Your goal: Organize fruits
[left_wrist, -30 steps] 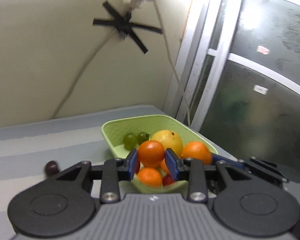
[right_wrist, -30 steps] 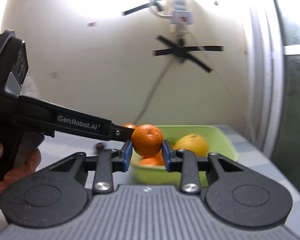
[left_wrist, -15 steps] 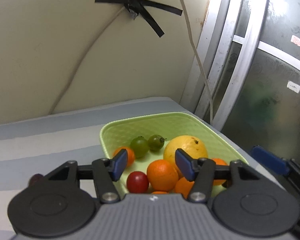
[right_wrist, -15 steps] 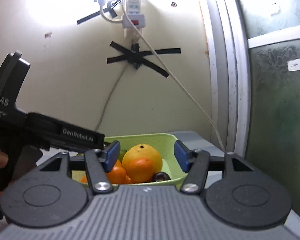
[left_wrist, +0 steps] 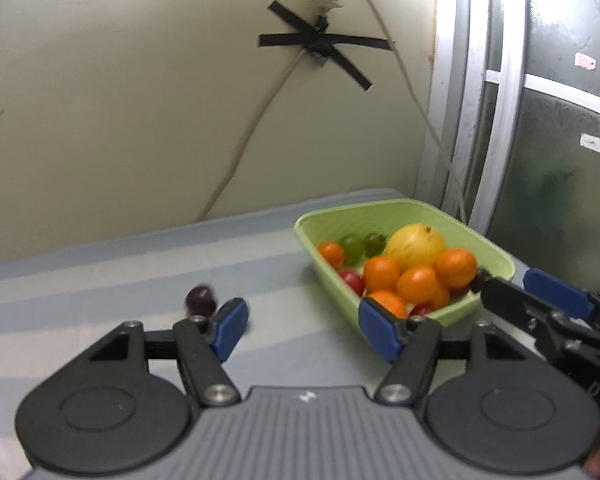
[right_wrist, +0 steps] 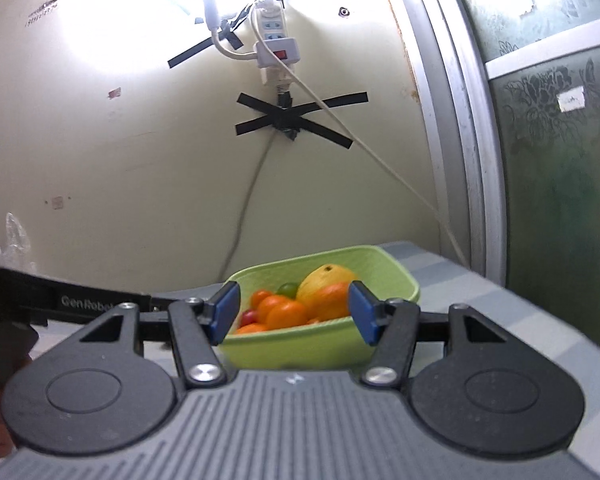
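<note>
Fruits (left_wrist: 416, 276) heaped in green basket (left_wrist: 496, 256), left gripper (left_wrist: 302, 330) and right gripper (right_wrist: 292, 312) both wide apart, empty

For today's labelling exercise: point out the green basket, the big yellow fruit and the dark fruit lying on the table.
green basket (left_wrist: 496, 255), left wrist view, right rim.
big yellow fruit (left_wrist: 416, 244), left wrist view, middle of skin.
dark fruit (left_wrist: 199, 299), left wrist view, centre.

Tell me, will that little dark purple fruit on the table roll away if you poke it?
Probably. The purple fruit looks round and smooth, lying loose on the flat table, so a nudge would likely roll it. Being small and probably soft, it may squash easily.
</note>
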`<state>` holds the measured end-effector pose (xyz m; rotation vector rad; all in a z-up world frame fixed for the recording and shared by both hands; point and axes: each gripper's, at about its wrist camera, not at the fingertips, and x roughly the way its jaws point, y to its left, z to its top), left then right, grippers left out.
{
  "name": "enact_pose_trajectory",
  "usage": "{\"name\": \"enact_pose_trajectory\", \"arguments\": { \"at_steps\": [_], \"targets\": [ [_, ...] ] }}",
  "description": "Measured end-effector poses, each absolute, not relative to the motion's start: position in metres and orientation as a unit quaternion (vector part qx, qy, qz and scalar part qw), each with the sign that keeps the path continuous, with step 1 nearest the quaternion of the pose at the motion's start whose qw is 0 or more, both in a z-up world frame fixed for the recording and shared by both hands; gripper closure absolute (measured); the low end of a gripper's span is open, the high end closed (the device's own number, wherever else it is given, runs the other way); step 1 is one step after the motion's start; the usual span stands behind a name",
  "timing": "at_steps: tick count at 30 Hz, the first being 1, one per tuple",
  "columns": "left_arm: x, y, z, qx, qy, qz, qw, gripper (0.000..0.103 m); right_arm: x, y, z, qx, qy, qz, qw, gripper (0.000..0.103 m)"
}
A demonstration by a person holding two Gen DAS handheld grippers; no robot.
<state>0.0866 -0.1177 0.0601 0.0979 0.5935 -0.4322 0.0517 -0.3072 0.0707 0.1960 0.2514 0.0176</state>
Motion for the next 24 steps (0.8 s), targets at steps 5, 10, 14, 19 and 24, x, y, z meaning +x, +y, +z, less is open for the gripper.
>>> {"name": "enact_pose_trajectory", "arguments": {
  "at_steps": [5,10,14,19,24],
  "targets": [
    [0.078,-0.096,0.055,0.037,0.3,-0.195,0.933,0.04,0.045,-0.289,0.069,0.107,0.146,0.028,0.983,0.041],
    [0.073,-0.069,0.049,0.028,0.297,-0.169,0.939,0.04,0.045,-0.265,0.071,0.083,0.16,0.056,0.982,0.041],
    [0.076,-0.047,0.042,0.02,0.301,-0.148,0.942,0.04,0.045,-0.245,0.072,0.059,0.166,0.074,0.982,0.042],
    [0.082,-0.023,0.031,0.022,0.298,-0.115,0.947,0.04,0.05,-0.226,0.071,0.04,0.178,0.089,0.979,0.043],
    [0.082,-0.009,0.021,0.015,0.294,-0.102,0.95,0.04,0.052,-0.216,0.064,0.042,0.192,0.096,0.976,0.042]
  ]
}}
